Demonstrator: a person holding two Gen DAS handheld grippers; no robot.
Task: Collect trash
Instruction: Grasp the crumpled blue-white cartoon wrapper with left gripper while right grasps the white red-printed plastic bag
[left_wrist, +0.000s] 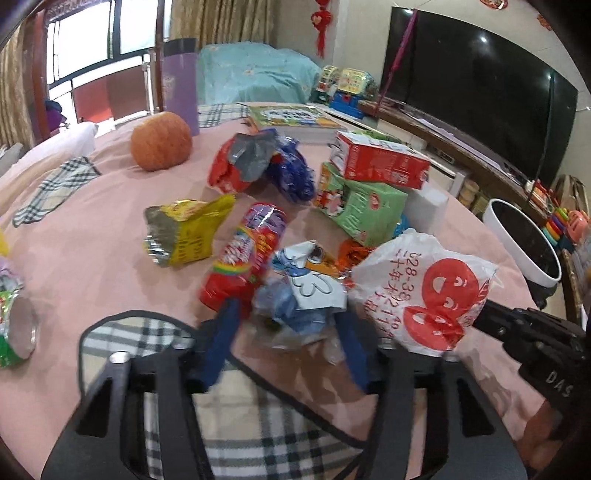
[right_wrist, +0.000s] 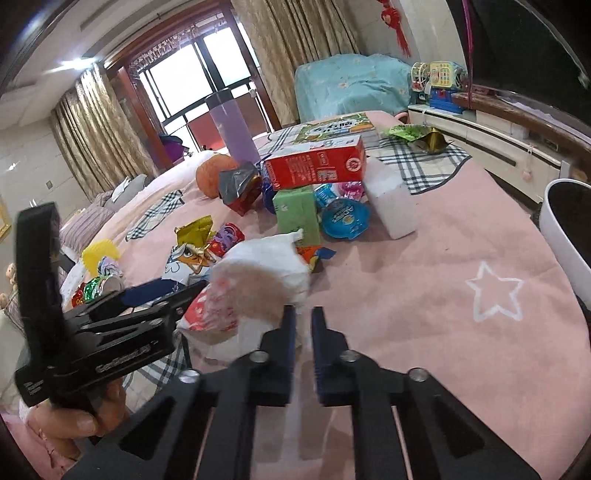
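We hold both grippers over a pink blanket (right_wrist: 461, 236) strewn with trash, and we place everything from the white bag (left_wrist: 421, 288) with red print.

Our right gripper (right_wrist: 303, 314) has its jaws nearly pressed together, pinching a thin fold of the bag's edge; the bag (right_wrist: 258, 280) bulges just ahead and left of the fingertips. In the left wrist view the right gripper's black body comes in from the bag's right side and meets the bag.

Our left gripper (left_wrist: 284, 317) has its jaws spread wide, just left of the bag. Between the blue fingers (left_wrist: 221, 343) lies a crumpled blue and clear wrapper (left_wrist: 295, 314); we cannot tell whether the fingers touch it.

Left of the bag, past that wrapper, lie a red snack pack (left_wrist: 243, 254) and, farther left, a yellow foil pack (left_wrist: 184, 229). Behind the bag sits a green carton (left_wrist: 358, 203) with a red carton (left_wrist: 380, 162) stacked on top, and a white block (right_wrist: 391, 203) just beside them. Far behind and left of the bag stand an orange pumpkin (left_wrist: 161, 141) and a purple tube (left_wrist: 180, 86). A blue lid (right_wrist: 345, 219) lies behind the bag, between the green carton and the white block. Well right of the bag, off the blanket's edge, stands a white bin (left_wrist: 524, 240) with a dark inside. A star (right_wrist: 495, 291) is drawn on the blanket right of the bag.
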